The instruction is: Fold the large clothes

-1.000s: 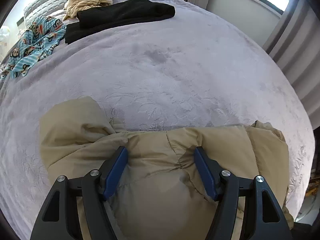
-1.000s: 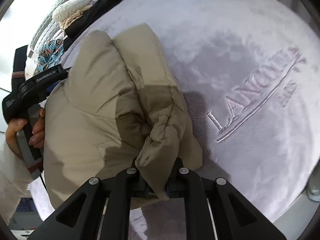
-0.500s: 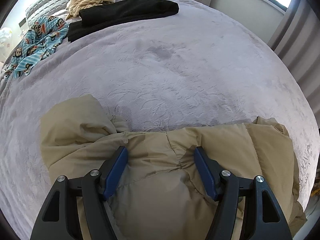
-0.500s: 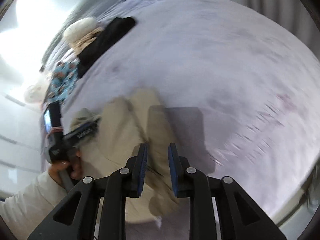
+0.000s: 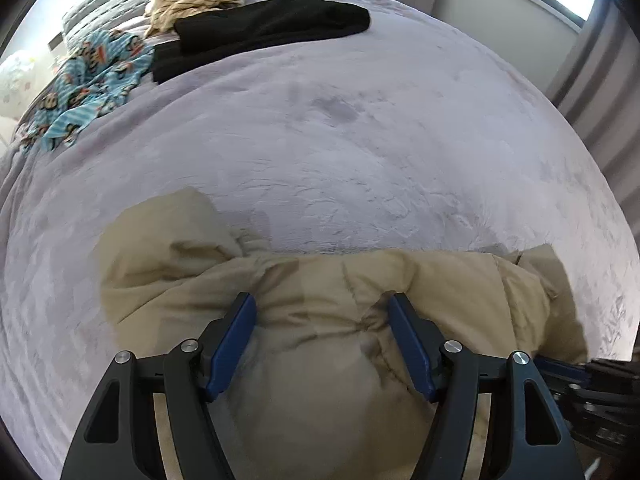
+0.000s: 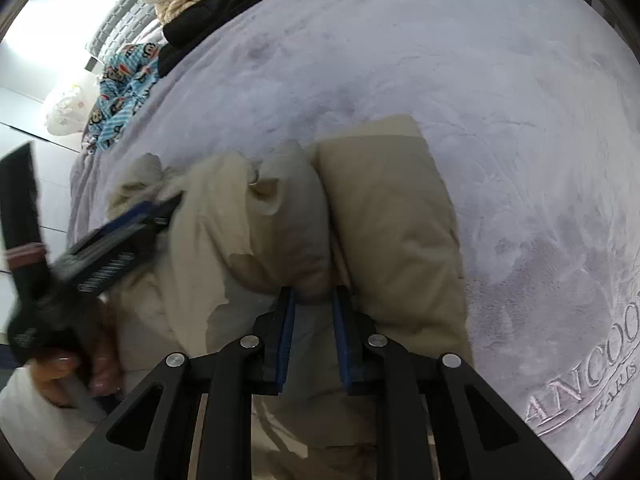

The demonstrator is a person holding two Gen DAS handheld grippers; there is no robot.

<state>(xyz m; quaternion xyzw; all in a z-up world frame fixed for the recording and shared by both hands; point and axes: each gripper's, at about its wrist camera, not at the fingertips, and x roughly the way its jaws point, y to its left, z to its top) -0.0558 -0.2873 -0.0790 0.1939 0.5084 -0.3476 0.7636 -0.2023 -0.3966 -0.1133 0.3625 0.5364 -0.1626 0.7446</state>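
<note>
- One beige puffer jacket [image 5: 328, 280] lies bunched on the lilac bed [image 5: 360, 140].
- Left gripper [image 5: 322, 316]: fingers spread, pressing into the jacket.
- Right gripper [image 6: 314, 300]: fingers closing, jacket fold between them.
- Far: one black garment [image 5: 272, 24], one monkey-print garment [image 5: 92, 80].

the padded jacket [image 5: 320, 288] lies on the bed [image 5: 360, 140] at its near edge; far behind it, folded clothes [image 5: 272, 20] beside a patterned garment [image 5: 88, 80].

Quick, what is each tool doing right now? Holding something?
Left tool: jaws wide, pressed into the jacket; a real grip cannot be told.
Right tool: jaws closing, a jacket fold between them, not clearly pinched.
</note>
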